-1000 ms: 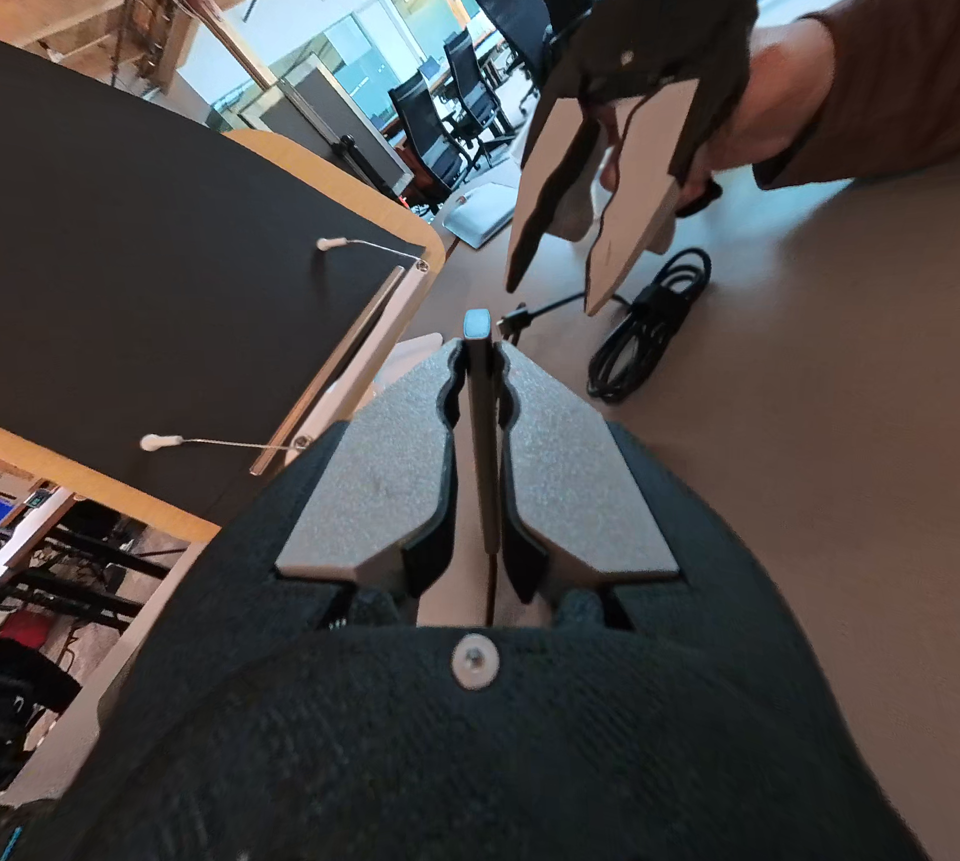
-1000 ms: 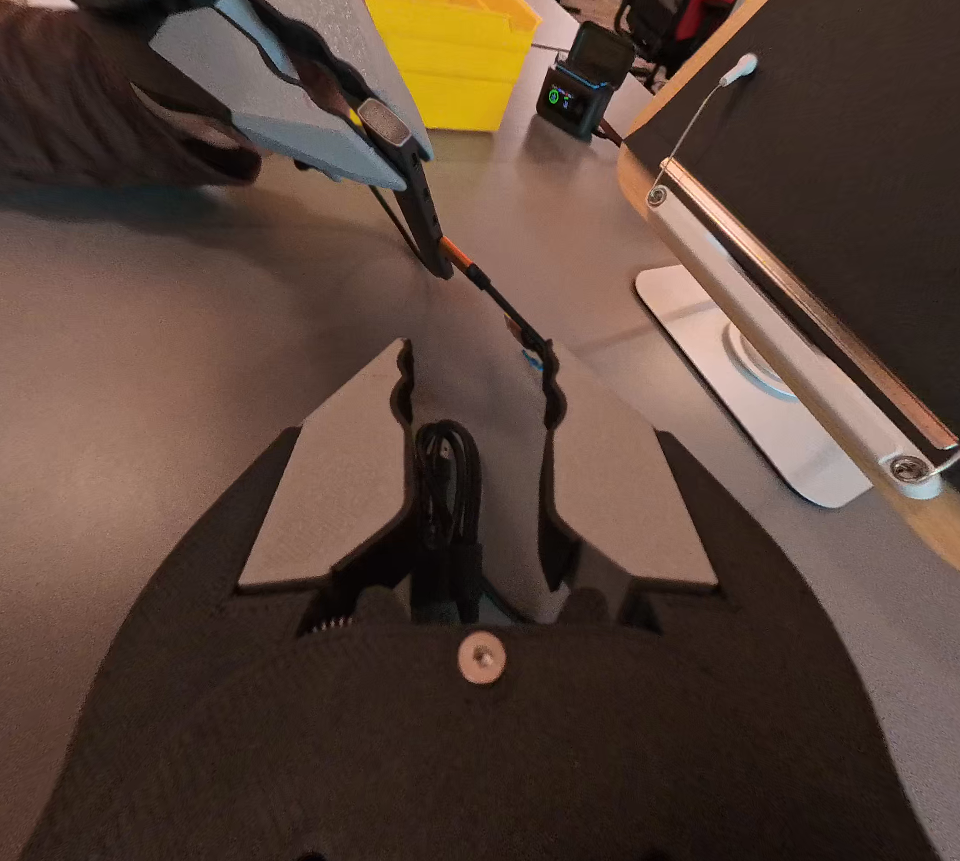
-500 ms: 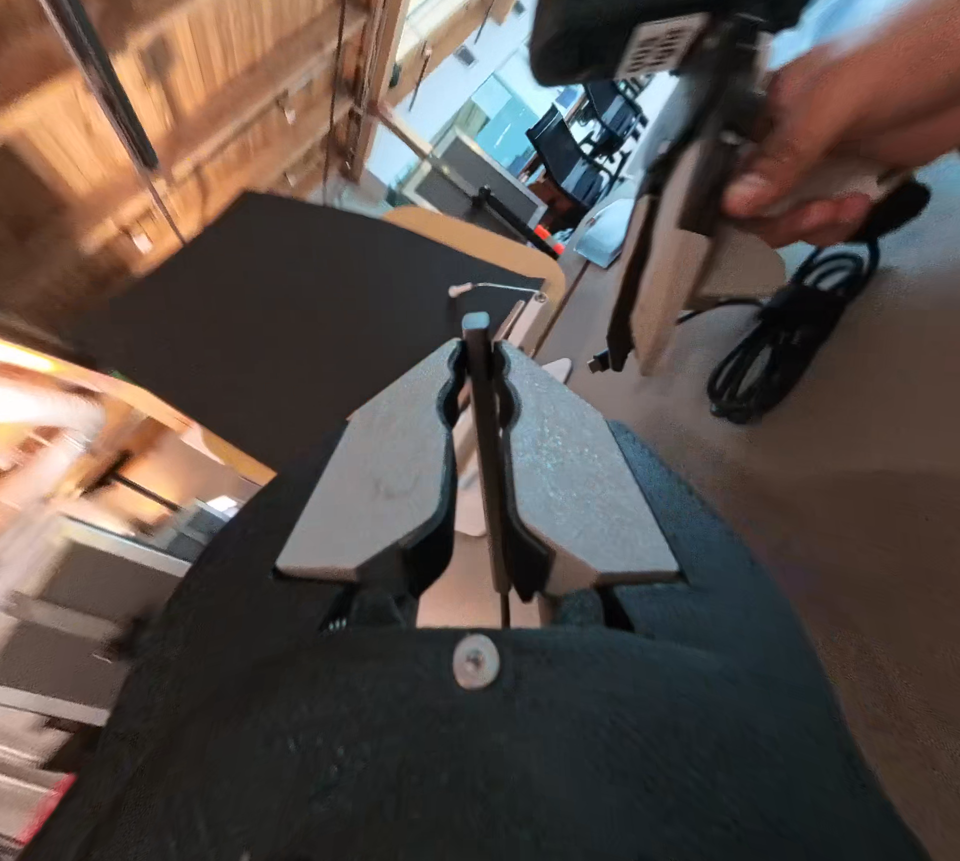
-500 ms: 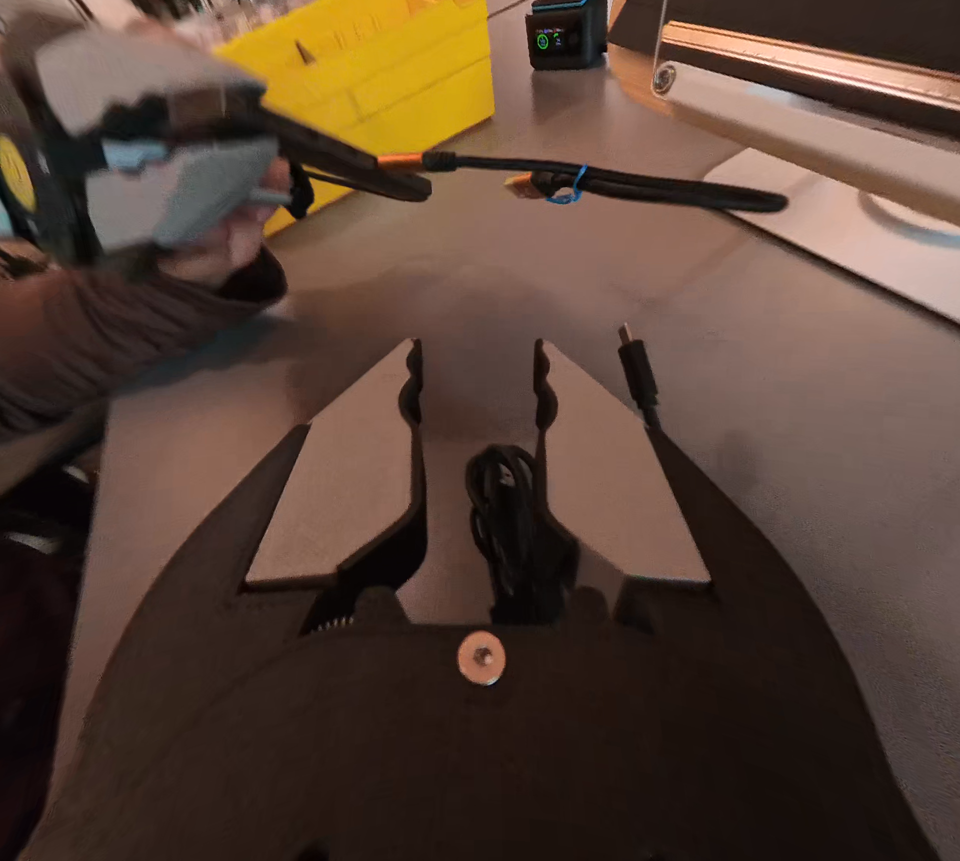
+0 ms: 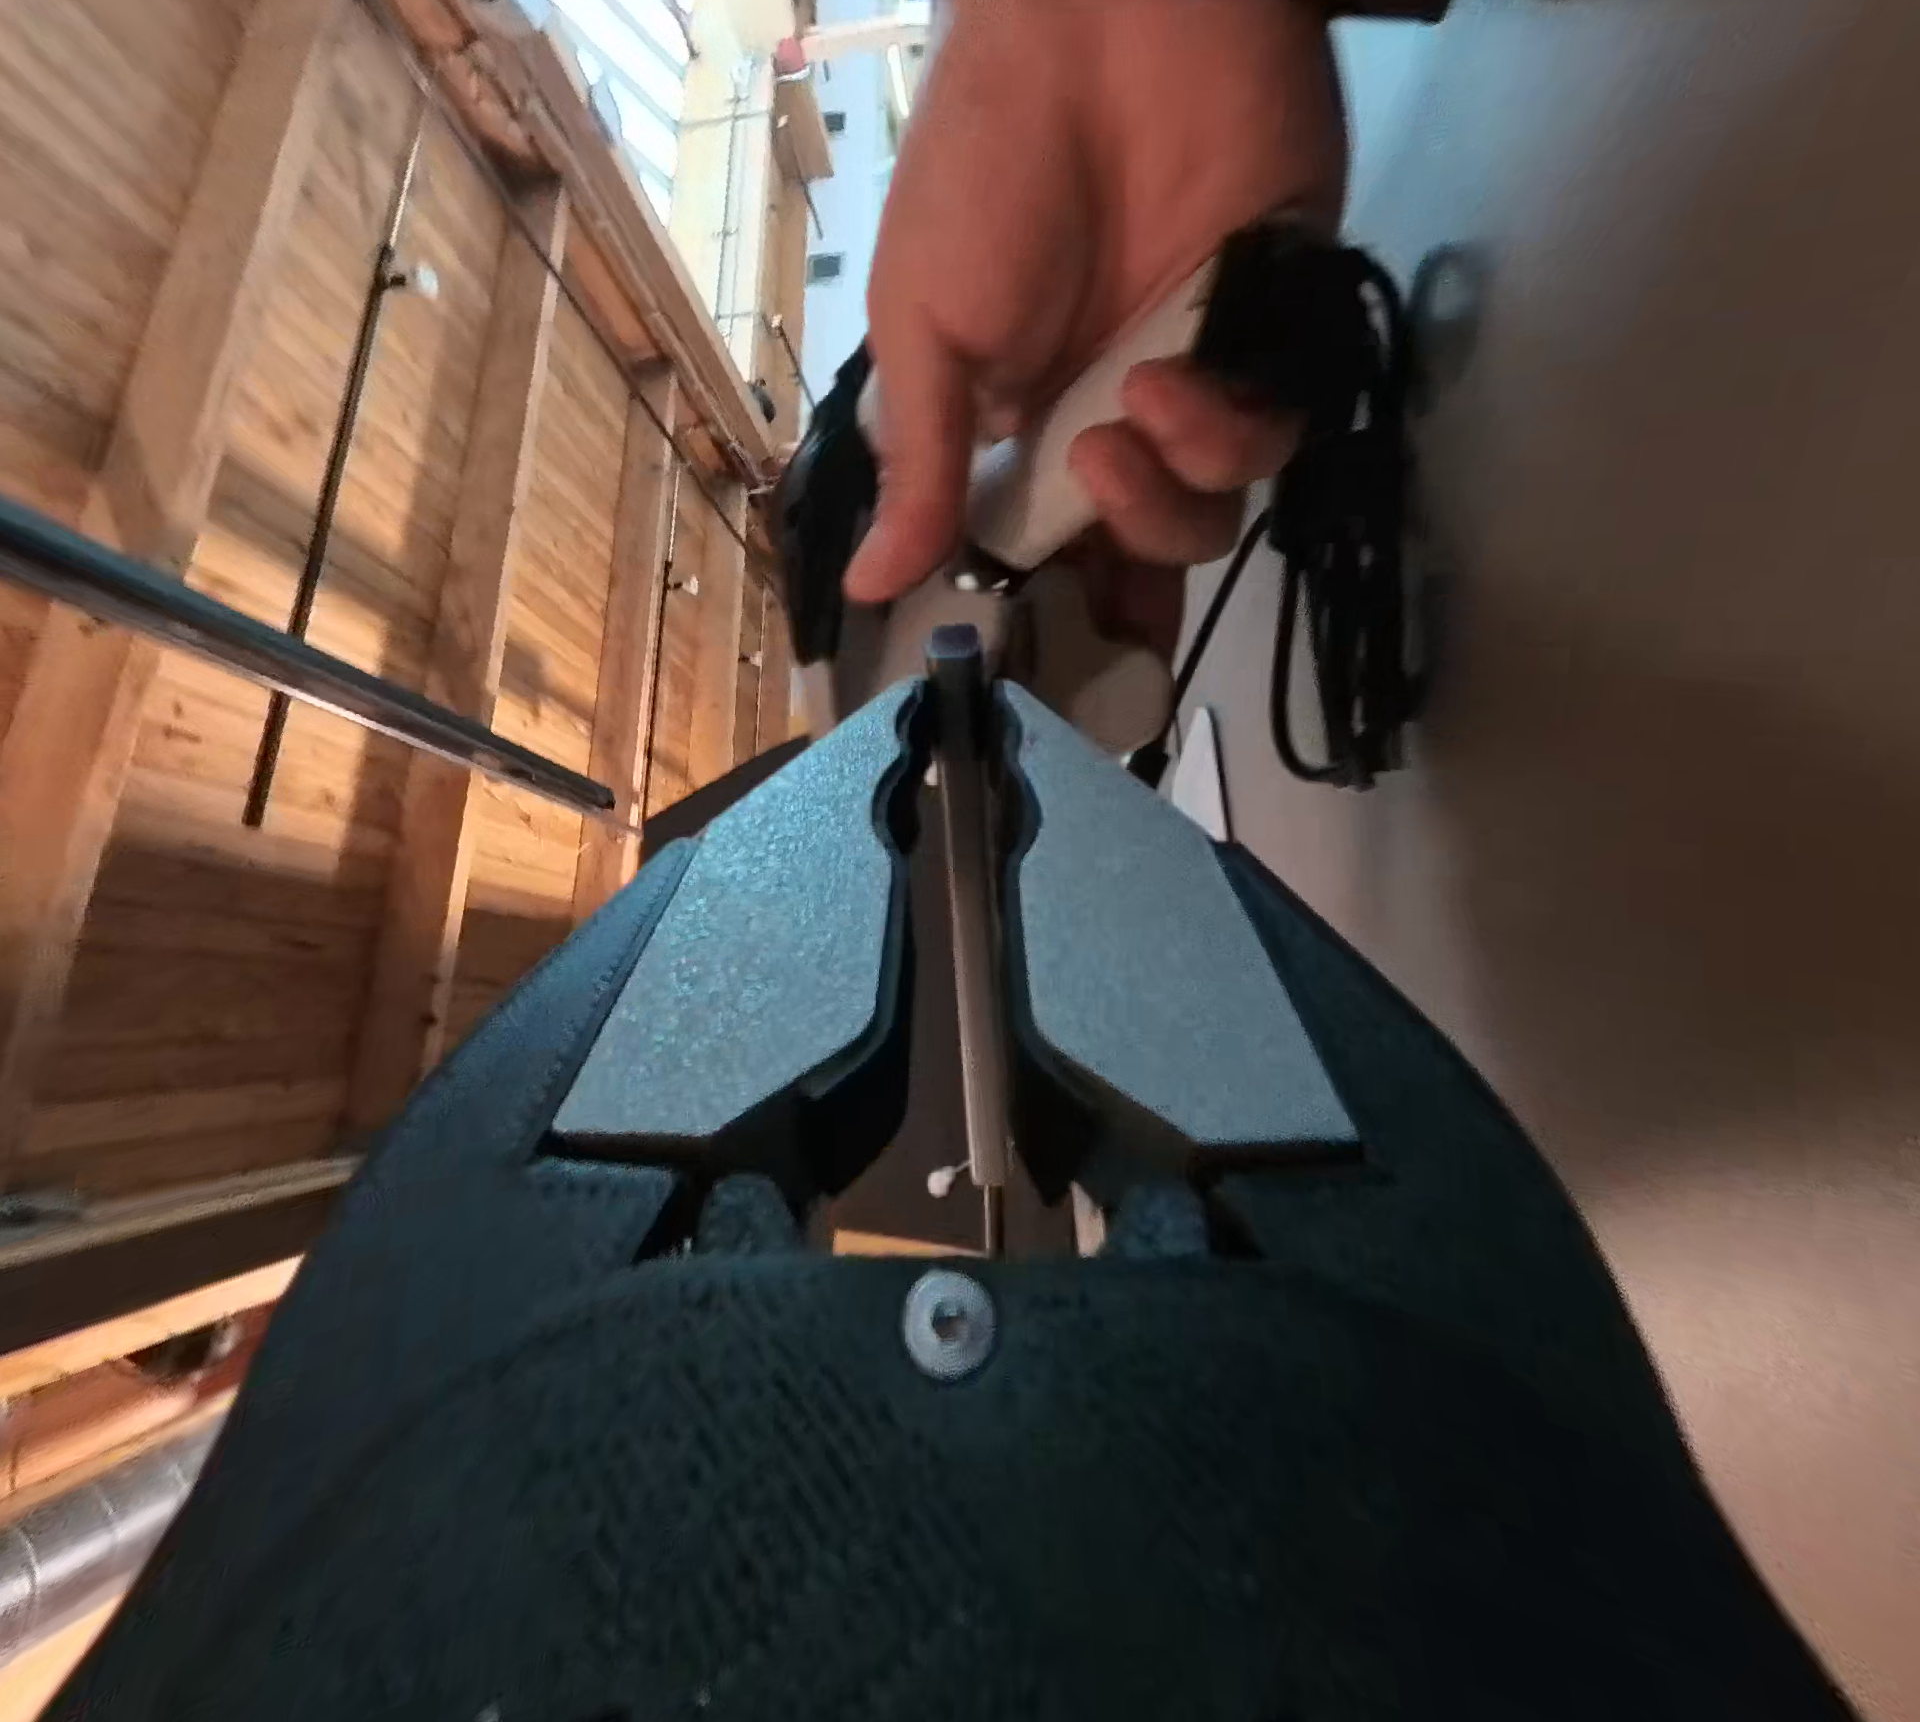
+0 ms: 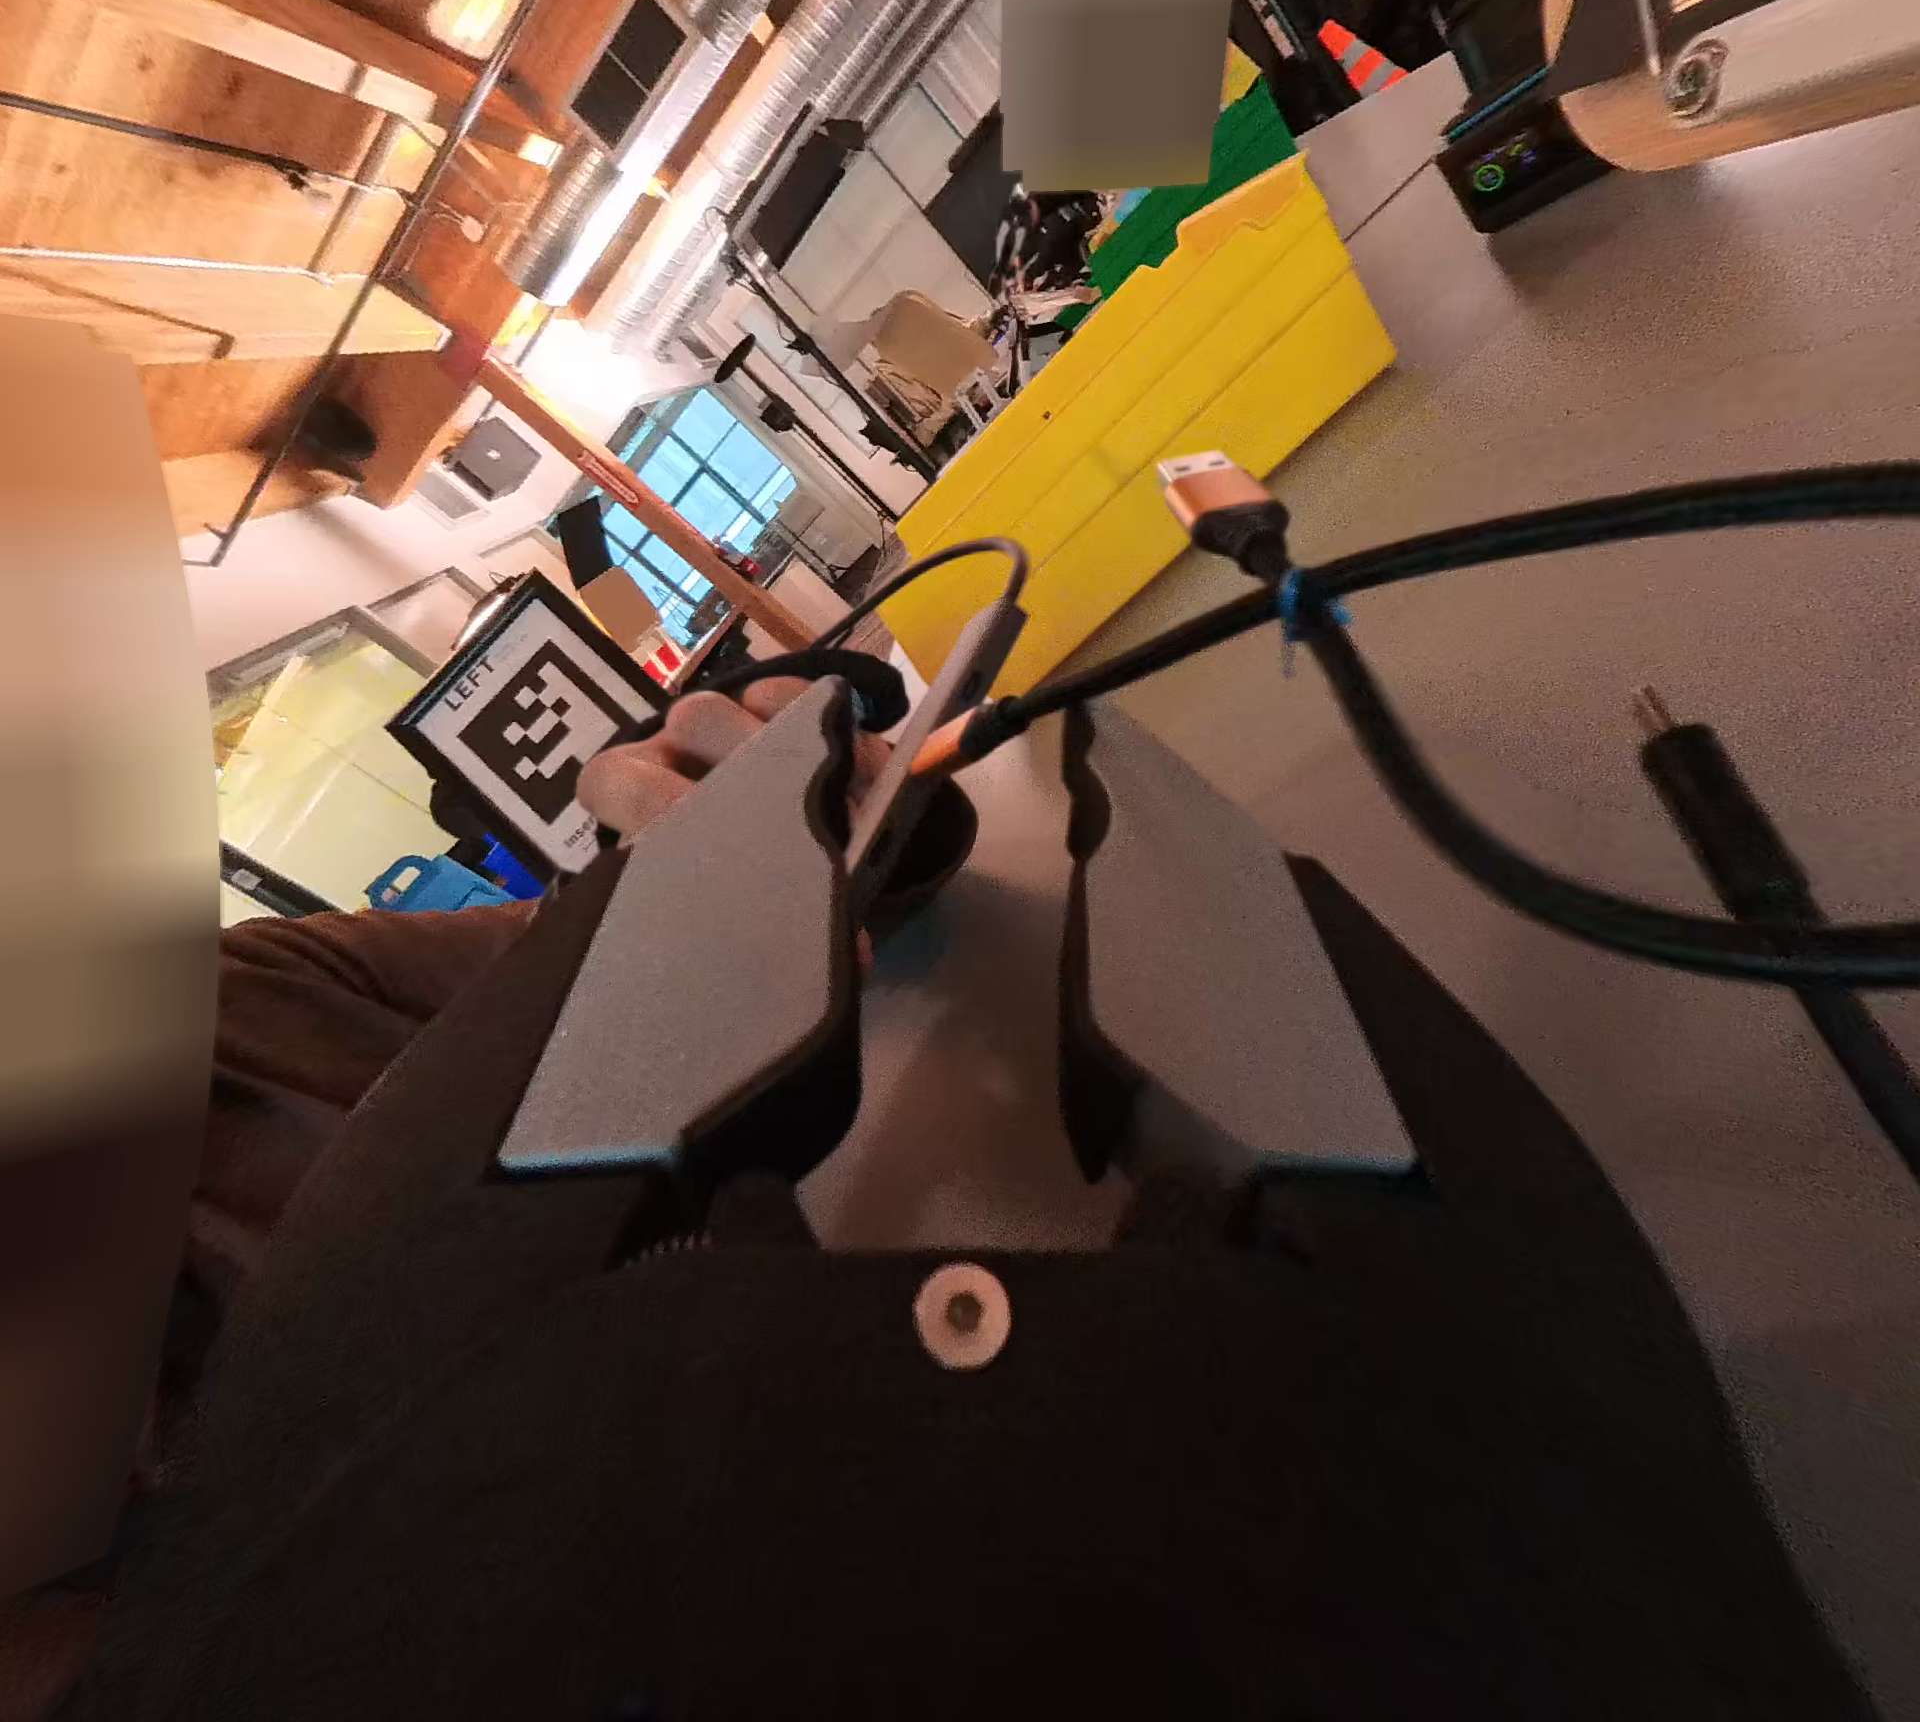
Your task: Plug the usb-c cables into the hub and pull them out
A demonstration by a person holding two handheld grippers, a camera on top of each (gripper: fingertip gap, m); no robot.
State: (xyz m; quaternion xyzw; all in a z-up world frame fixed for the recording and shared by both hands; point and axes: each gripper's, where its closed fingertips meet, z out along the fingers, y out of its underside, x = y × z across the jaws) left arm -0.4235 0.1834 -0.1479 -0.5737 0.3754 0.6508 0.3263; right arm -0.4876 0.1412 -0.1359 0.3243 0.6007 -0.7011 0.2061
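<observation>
hub (image 5: 961,799) is clamped edge-on in the left gripper (image 5: 958,716), raised off the table (image 6: 1558,384); one orange-collared cable (image 6: 1351,571) is seated; the right gripper (image 6: 961,779) is held apart, empty; a black usb-c plug (image 6: 1673,758) is left unplugged.

Grey table (image 6: 1558,384); yellow bin (image 6: 1164,415); cable (image 6: 1766,872).

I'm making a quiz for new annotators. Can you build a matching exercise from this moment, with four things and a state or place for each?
Things:
1. hub
2. right gripper
3. yellow bin
4. orange-collared cable

States or places:
A. open, holding nothing
B. plugged into the hub's side
C. clamped between the left gripper's fingers
D. standing on the grey table, behind the cables

Pairs: 1-C, 2-A, 3-D, 4-B
</observation>
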